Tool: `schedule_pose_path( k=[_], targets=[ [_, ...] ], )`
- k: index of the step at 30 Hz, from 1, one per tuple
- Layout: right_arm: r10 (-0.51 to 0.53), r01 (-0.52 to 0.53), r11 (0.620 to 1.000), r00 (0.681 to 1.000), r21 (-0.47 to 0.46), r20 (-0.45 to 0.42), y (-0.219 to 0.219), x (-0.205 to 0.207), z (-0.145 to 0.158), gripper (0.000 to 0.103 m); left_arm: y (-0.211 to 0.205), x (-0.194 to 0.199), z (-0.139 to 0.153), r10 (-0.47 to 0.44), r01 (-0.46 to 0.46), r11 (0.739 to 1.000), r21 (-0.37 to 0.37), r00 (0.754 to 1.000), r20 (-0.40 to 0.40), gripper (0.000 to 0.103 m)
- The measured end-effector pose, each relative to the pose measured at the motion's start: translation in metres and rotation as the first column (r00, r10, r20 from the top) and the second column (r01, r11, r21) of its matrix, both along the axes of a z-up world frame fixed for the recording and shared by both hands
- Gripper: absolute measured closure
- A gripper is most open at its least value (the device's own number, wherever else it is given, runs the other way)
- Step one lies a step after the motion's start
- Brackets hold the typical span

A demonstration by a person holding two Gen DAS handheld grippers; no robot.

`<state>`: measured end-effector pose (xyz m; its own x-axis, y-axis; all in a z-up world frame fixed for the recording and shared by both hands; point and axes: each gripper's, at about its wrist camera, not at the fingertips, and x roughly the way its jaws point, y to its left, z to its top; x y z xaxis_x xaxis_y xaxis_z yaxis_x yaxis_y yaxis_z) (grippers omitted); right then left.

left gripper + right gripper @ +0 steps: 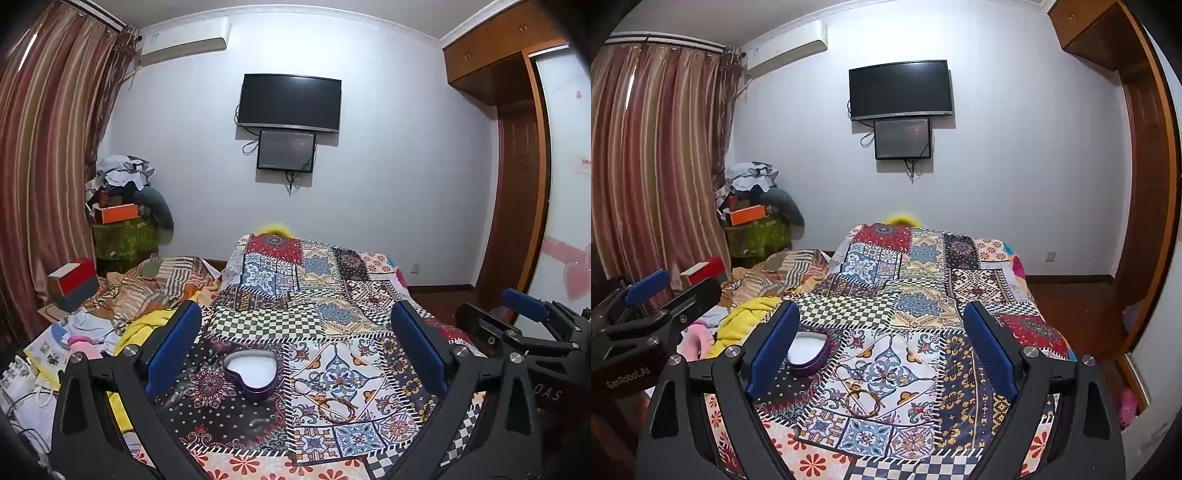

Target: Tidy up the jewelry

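Low in the frame, the left gripper (295, 343) holds its blue pads wide apart above a patchwork bedspread (332, 295). Between them, left of centre, an open heart-shaped box (252, 371) with a white lining sits on the cloth. A thin bracelet (338, 406) lies near it, lower right. The right gripper (524, 314) shows at the right edge.

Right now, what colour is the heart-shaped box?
Purple heart-shaped box, white inside; left wrist view shows it best.

Home bedroom: bed w/ patchwork quilt (314, 295), wall TV (290, 102), striped curtains (48, 147), wardrobe (498, 51), AC unit (184, 44).
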<state>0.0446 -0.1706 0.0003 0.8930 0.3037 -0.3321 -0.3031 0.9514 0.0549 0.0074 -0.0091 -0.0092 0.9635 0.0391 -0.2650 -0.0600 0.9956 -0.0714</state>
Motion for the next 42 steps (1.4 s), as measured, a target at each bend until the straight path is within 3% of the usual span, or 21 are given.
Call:
schedule_pose_path(
  k=[42],
  targets=[
    [0.012, -0.013, 1.000, 1.000, -0.018, -0.028, 0.007, 0.009, -0.004, 0.015, 0.020, 0.005, -0.004, 0.009, -0.009, 1.000, -0.011, 1.000, -0.015, 0.000]
  ],
)
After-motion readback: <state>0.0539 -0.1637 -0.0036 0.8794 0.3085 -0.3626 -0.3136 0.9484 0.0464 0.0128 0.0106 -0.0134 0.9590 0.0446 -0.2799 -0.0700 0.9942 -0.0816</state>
